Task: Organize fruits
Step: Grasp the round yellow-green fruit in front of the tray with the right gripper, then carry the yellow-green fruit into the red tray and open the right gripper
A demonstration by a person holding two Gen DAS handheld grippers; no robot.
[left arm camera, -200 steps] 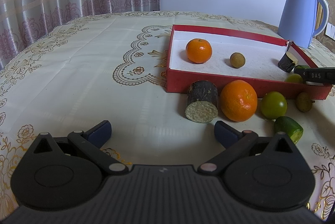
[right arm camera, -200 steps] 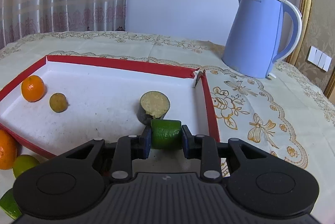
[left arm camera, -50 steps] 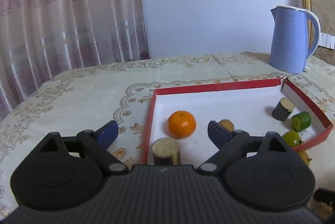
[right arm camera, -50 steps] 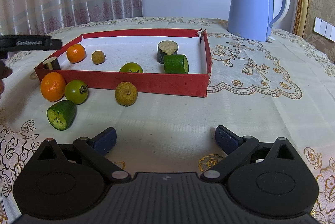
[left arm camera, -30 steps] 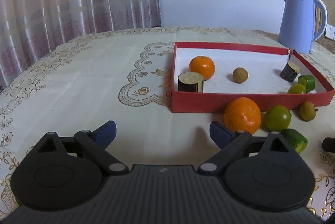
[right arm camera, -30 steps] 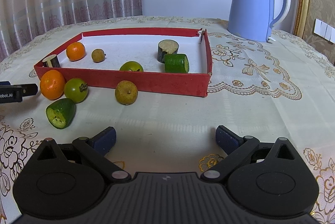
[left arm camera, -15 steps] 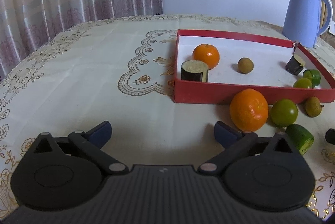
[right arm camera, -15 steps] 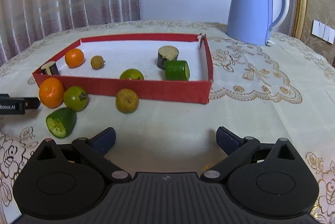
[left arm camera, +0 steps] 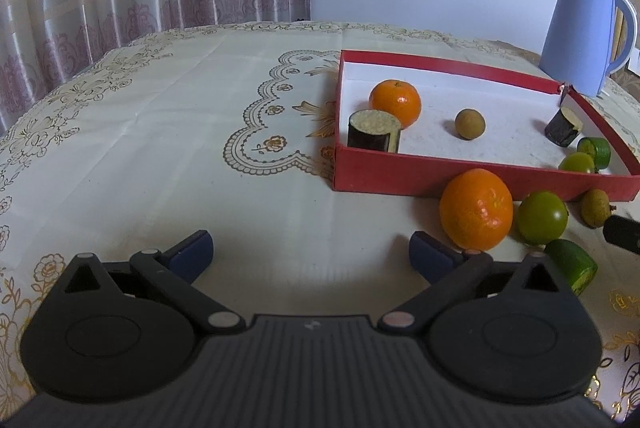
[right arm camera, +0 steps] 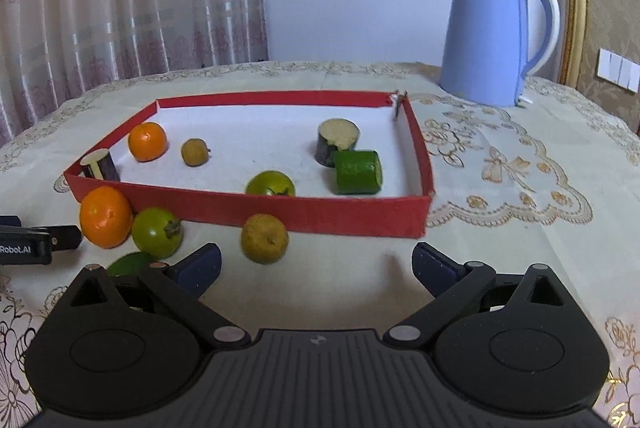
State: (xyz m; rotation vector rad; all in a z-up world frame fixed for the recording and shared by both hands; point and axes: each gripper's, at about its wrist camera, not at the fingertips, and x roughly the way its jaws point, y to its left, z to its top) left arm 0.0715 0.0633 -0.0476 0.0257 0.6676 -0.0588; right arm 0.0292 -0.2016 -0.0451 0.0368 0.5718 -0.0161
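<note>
A red tray point(left arm camera: 440, 177) point(right arm camera: 320, 214) with a white floor holds a small orange point(left arm camera: 395, 102), a brown round fruit point(left arm camera: 470, 124), two dark cut pieces point(left arm camera: 374, 135) point(right arm camera: 338, 141), a green cut piece point(right arm camera: 357, 172) and a green fruit point(right arm camera: 270, 183). Outside its near wall lie a large orange point(left arm camera: 476, 214) point(right arm camera: 105, 216), a green fruit point(left arm camera: 542, 217) point(right arm camera: 157, 231), a yellow-brown fruit point(right arm camera: 264, 238) and a green cut piece point(left arm camera: 572, 266). My left gripper point(left arm camera: 311, 254) is open and empty, left of the large orange. My right gripper point(right arm camera: 316, 265) is open and empty, just in front of the yellow-brown fruit.
A blue kettle point(right arm camera: 492, 36) stands on the table behind the tray's right end. The table has a cream embroidered cloth point(left arm camera: 160, 148). Curtains hang behind. The left gripper's tip point(right arm camera: 36, 242) shows at the left edge of the right wrist view.
My right gripper has moved forward and lower toward the yellow-brown fruit. My left gripper has drawn a little closer to the large orange. Both stay open and empty.
</note>
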